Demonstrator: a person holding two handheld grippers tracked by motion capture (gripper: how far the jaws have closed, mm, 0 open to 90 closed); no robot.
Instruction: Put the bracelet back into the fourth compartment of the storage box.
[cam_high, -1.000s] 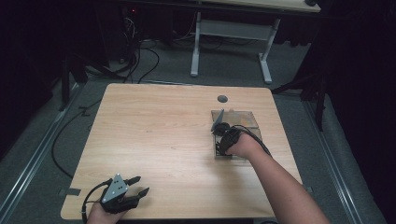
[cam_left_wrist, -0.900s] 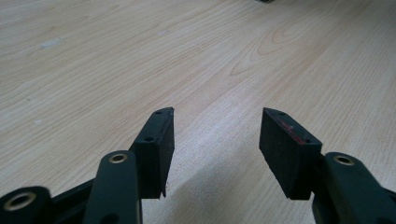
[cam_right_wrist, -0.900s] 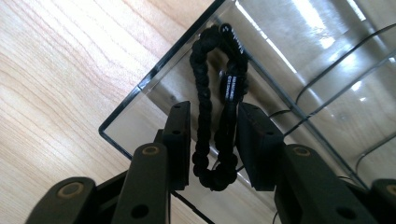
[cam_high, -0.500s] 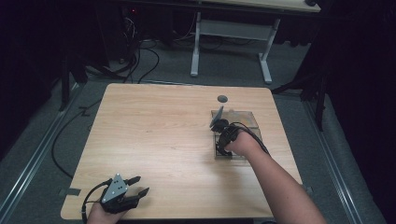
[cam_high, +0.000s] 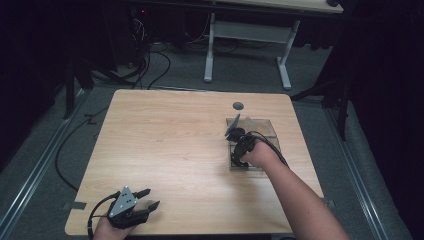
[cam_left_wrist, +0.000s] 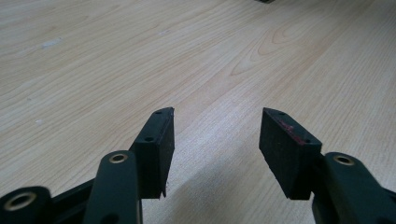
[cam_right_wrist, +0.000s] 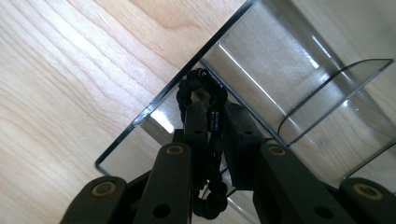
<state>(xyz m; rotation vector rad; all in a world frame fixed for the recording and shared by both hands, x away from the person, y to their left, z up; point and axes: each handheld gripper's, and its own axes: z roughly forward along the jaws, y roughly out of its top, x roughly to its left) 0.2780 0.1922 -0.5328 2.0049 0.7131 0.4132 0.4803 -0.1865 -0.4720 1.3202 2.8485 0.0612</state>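
My right gripper (cam_right_wrist: 215, 116) points down over a clear acrylic stand (cam_right_wrist: 280, 60) and is shut on a black braided bracelet (cam_right_wrist: 205, 86). Its jaws have just been closing with the bracelet between them, and the cord's loop sticks out past the fingertips at the stand's edge. In the high view this gripper (cam_high: 239, 150) hangs over the near left part of the stand (cam_high: 260, 127), at the table's right. My left gripper (cam_high: 152, 198) rests near the table's front left corner. Its jaws (cam_left_wrist: 217, 135) stand open, with bare wood between them.
The wooden table (cam_high: 170, 140) has a round dark grommet hole (cam_high: 238, 105) just behind the stand. A curved clear wall (cam_right_wrist: 327, 88) rises inside the stand. Beyond the table are a dark floor with cables (cam_high: 150, 60) and another table's white legs (cam_high: 285, 65).
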